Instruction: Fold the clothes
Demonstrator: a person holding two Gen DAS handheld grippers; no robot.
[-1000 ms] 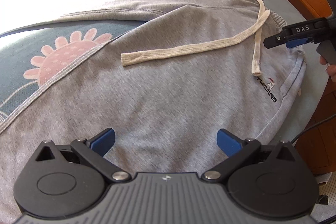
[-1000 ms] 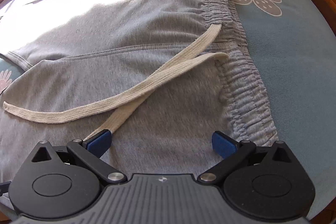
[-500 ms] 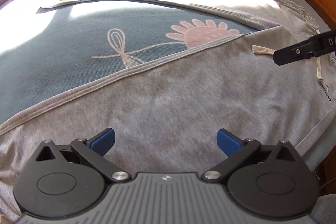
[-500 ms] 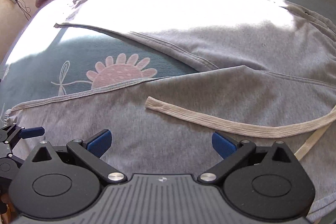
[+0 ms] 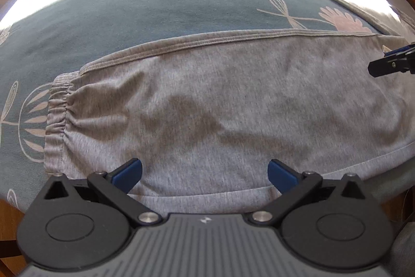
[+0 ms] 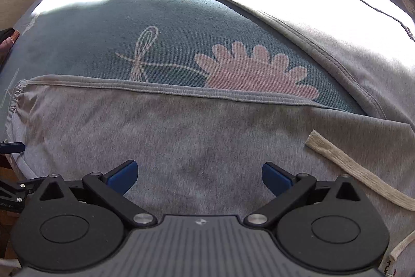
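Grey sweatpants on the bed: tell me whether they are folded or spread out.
Spread out. The grey sweatpants lie flat on the blue flowered bedsheet, legs apart with sheet showing between them; no fold made yet.

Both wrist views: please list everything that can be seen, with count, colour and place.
grey cotton jogging trousers: one, grey, spread flat on the bed, elastic cuff to the left
cream flat woven drawstring: one, cream, lying on the trousers at right
teal bedsheet with pink flower print: one, teal, under the trousers
left gripper: one, black with blue pads, open above the trouser leg
right gripper: one, same colours, open above the trousers
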